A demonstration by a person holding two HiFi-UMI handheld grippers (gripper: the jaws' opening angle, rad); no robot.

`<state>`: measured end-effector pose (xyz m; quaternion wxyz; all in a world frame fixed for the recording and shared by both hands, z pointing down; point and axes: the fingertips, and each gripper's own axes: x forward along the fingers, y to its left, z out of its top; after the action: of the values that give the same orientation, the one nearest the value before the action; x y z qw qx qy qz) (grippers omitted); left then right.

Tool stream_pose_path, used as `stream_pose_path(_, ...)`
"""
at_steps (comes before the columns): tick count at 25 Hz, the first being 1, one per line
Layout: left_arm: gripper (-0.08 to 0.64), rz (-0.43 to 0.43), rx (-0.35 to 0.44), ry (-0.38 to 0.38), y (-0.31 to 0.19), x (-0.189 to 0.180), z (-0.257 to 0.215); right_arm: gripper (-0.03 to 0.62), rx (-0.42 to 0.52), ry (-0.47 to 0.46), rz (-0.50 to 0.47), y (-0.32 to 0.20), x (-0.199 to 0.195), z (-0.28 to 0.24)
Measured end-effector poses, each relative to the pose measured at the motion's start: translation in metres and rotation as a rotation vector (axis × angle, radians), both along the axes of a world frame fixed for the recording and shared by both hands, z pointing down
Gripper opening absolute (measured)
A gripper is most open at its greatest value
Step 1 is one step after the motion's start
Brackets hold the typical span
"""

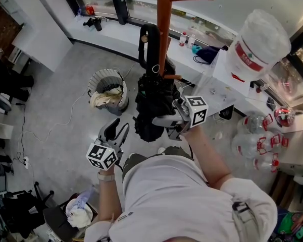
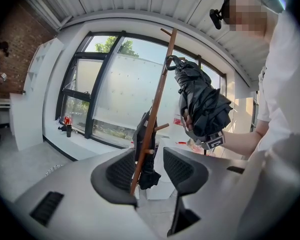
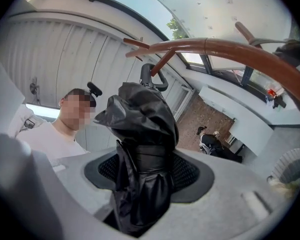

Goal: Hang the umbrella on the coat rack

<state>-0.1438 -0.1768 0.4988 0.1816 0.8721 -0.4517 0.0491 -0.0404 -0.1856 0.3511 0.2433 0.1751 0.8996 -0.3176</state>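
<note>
While the right tongs (image 1: 167, 120) are clamping the folded black fabric umbrella (image 1: 150, 102) round its bundled middle, its looped handle is rising above them beside the reddish-brown wooden coat rack (image 1: 164, 19), presumably to catch a peg; the left tongs (image 1: 117, 131) are hanging open, empty, lower down.

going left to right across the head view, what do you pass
cabinet → bin → umbrella → water jug. Omitted: left gripper (same column as the bin), rack and right gripper (both overlap the umbrella).
</note>
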Motion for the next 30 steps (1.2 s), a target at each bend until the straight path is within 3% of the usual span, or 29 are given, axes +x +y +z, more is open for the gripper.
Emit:
stream_pose_path(4,0.158,-0.012,0.001,-0.001,-0.002,-0.002,0.0,0.264,-0.065,-0.073,-0.059,-0.005,0.003,-0.005)
stream_pose_path(15,0.158,-0.026,-0.016,-0.007,0.003,0.001,0.001,0.264,-0.056,-0.036,-0.052,-0.008,0.004,0.015)
stream_pose_path(21,0.158,-0.015,-0.028,-0.003,0.01,0.007,0.007,0.271,-0.011,0.014,0.045,-0.023,0.011,0.03)
stream_pose_path(30,0.158,0.015,-0.041,0.002,0.013,0.01,0.011,0.287,0.071,0.104,0.341,-0.057,0.022,0.049)
